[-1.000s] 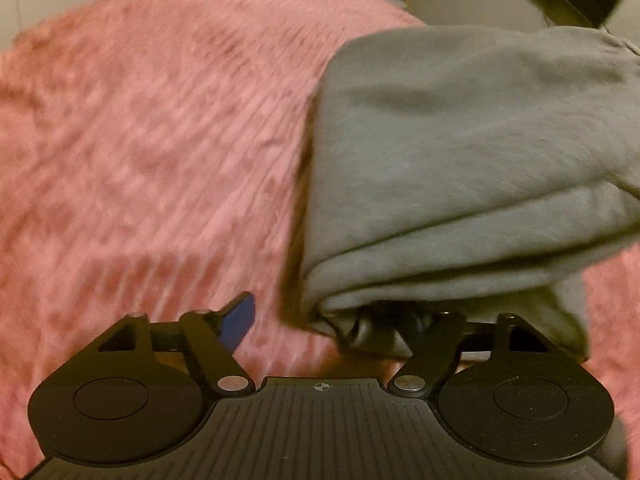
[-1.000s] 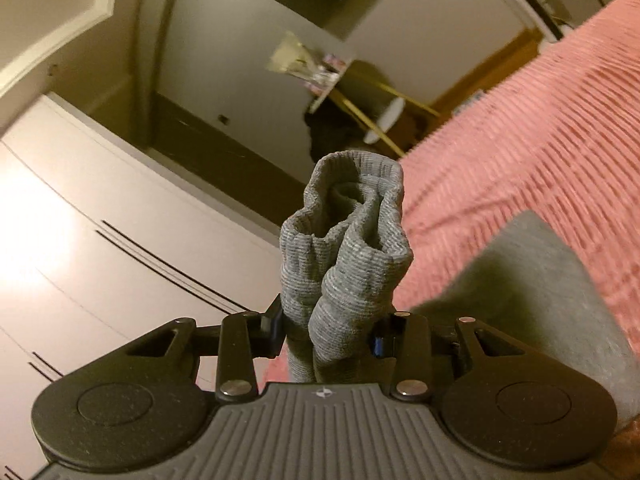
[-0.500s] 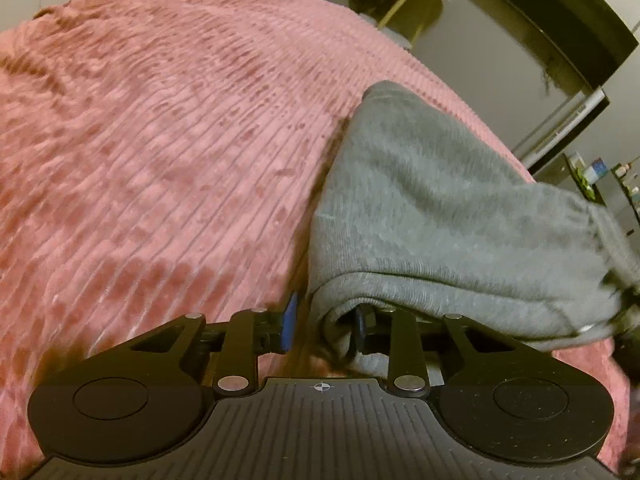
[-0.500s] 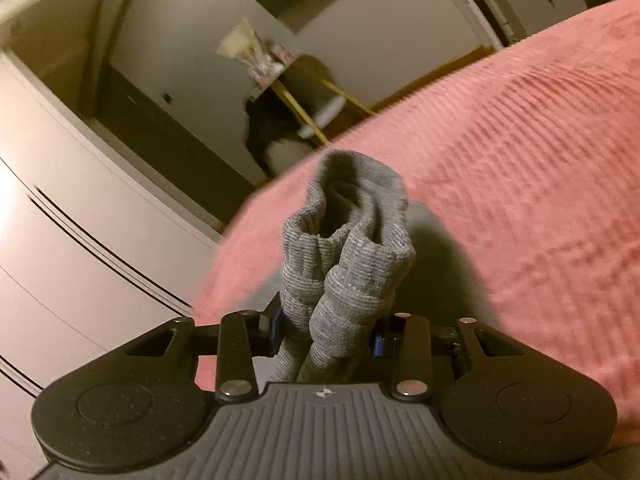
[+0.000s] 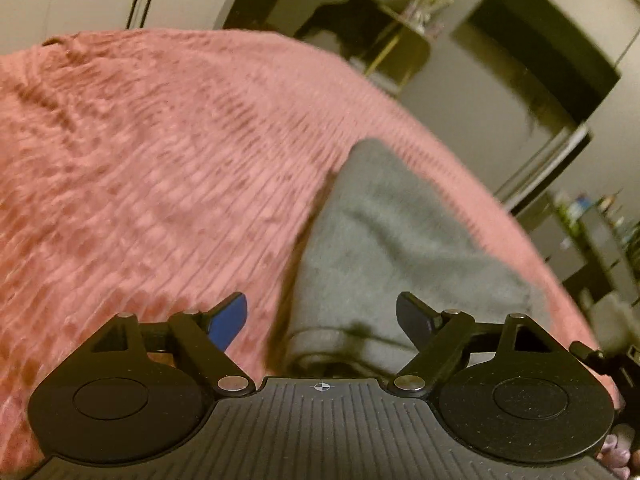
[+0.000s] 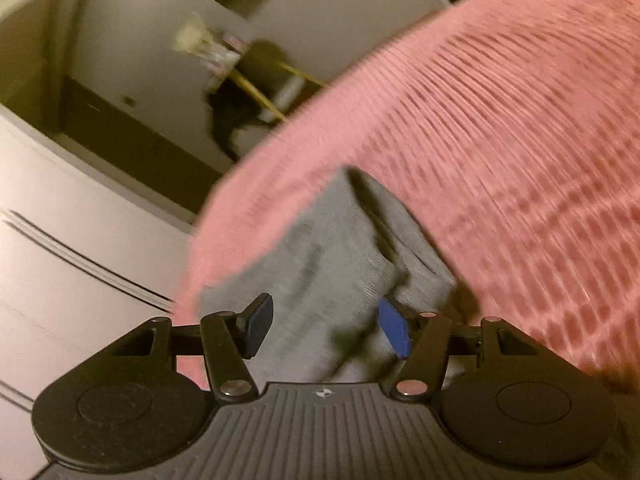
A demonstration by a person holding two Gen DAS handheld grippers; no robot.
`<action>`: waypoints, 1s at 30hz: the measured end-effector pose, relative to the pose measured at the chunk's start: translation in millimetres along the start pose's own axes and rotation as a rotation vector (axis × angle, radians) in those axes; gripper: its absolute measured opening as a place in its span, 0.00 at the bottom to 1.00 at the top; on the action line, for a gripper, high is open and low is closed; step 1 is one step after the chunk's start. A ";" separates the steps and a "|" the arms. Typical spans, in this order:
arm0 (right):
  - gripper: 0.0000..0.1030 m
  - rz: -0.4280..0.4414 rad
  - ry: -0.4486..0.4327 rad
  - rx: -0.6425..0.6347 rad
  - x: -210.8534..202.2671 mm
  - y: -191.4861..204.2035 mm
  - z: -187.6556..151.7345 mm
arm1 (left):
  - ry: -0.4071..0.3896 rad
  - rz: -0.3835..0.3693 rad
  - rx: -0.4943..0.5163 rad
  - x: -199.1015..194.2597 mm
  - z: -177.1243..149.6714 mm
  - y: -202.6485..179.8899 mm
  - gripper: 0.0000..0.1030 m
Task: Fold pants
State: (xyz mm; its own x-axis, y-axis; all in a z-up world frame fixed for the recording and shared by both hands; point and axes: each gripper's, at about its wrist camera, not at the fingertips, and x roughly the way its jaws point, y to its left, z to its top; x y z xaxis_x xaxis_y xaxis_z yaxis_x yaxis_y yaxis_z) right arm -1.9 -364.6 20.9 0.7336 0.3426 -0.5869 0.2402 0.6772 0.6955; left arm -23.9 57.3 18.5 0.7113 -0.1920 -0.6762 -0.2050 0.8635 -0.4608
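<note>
The grey pants [image 5: 384,248] lie folded in a compact stack on the pink ribbed bedspread [image 5: 160,168]. In the left wrist view my left gripper [image 5: 322,318] is open, its blue-padded fingers [image 5: 230,318] spread just above the near fold of the stack, holding nothing. In the right wrist view the pants [image 6: 320,264] lie flat on the bedspread [image 6: 500,152] and my right gripper [image 6: 326,330] is open just over their near end, empty. Both views are motion-blurred.
White wardrobe doors [image 6: 60,248] stand beyond the bed's left edge. A small gold-legged side table with items [image 5: 400,44] and a dark doorway [image 5: 532,52] are behind the bed. Shelving [image 5: 592,232] stands at the right.
Both grippers have opened and let go of the pants. The bunched waistband that the right gripper held now lies flat on the stack. Both grippers have drawn back slightly.
</note>
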 end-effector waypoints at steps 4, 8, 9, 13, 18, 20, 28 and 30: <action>0.49 -0.012 0.010 0.071 20.0 -4.9 -7.7 | 0.031 0.020 0.026 5.9 -4.2 -0.6 0.83; 0.36 -0.016 0.033 0.101 42.4 -2.7 -7.6 | 0.050 0.035 0.033 11.2 -5.4 1.4 0.83; 0.21 -0.024 0.036 0.100 46.7 -3.6 -6.7 | 0.053 0.038 0.036 12.3 -5.0 1.1 0.83; 0.19 0.011 -0.003 0.068 36.2 5.0 -6.4 | 0.031 0.041 0.026 7.6 -3.9 1.1 0.83; 0.19 0.075 -0.067 -0.015 5.0 5.1 -4.2 | 0.003 0.079 0.059 8.7 -1.4 -6.8 0.85; 0.16 -0.100 -0.021 -0.135 21.0 -2.0 -12.3 | 0.021 0.118 0.076 18.1 -1.8 -9.9 0.85; 0.31 -0.148 -0.021 -0.162 8.9 8.2 -1.6 | 0.111 0.163 0.057 43.7 -4.6 2.5 0.85; 0.32 -0.176 -0.074 -0.194 2.3 19.7 2.0 | 0.115 0.155 0.045 45.9 -6.0 6.0 0.85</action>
State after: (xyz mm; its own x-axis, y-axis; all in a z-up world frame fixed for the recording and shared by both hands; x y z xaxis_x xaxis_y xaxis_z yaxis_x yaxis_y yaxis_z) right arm 5.7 -351.8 34.1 0.7373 0.1653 -0.6551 0.2471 0.8364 0.4892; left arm 3.5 50.8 -18.7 0.5915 -0.1054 -0.7994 -0.2740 0.9062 -0.3222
